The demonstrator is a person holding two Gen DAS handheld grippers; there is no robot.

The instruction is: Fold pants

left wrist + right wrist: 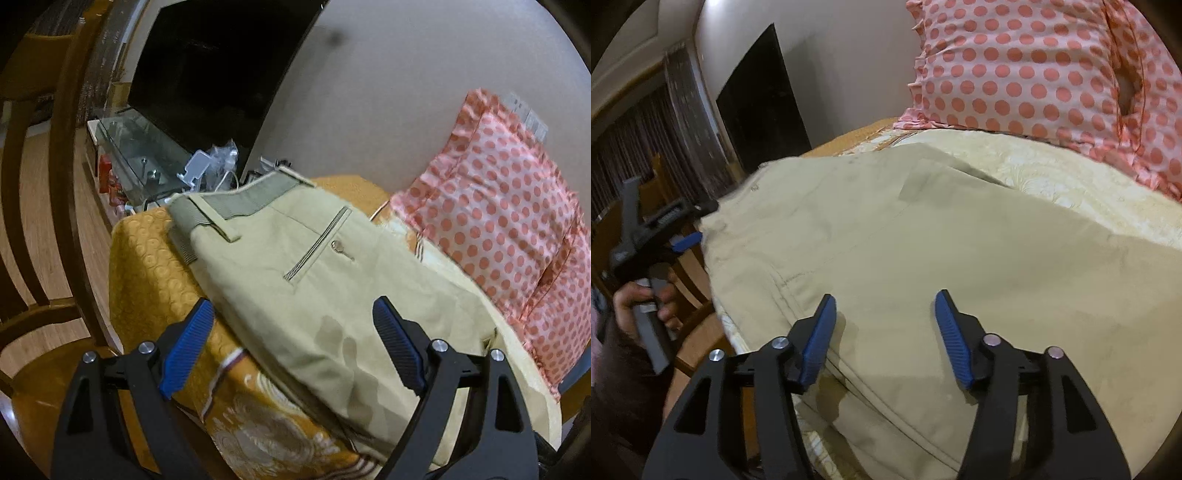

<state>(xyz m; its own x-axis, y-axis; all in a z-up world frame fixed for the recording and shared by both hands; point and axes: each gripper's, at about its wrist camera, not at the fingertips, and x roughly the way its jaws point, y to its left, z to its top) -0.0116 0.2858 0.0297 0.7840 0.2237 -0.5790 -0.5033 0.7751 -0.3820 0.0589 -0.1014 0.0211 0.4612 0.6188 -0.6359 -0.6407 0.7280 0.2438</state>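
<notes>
The pants (314, 280) lie flat on the bed (147, 266) beside the pillow (509, 221) — spread ready for folding. The left gripper (293, 317) and right gripper (884, 306) hover over the cloth, fingers apart, holding nothing — likely poised to pinch an edge.

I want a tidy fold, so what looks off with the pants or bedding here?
The khaki pants lie askew, their waistband end hanging over the bedspread edge. The polka-dot pillow has a gaping opening in its cover. Both grippers are open above the fabric.
</notes>
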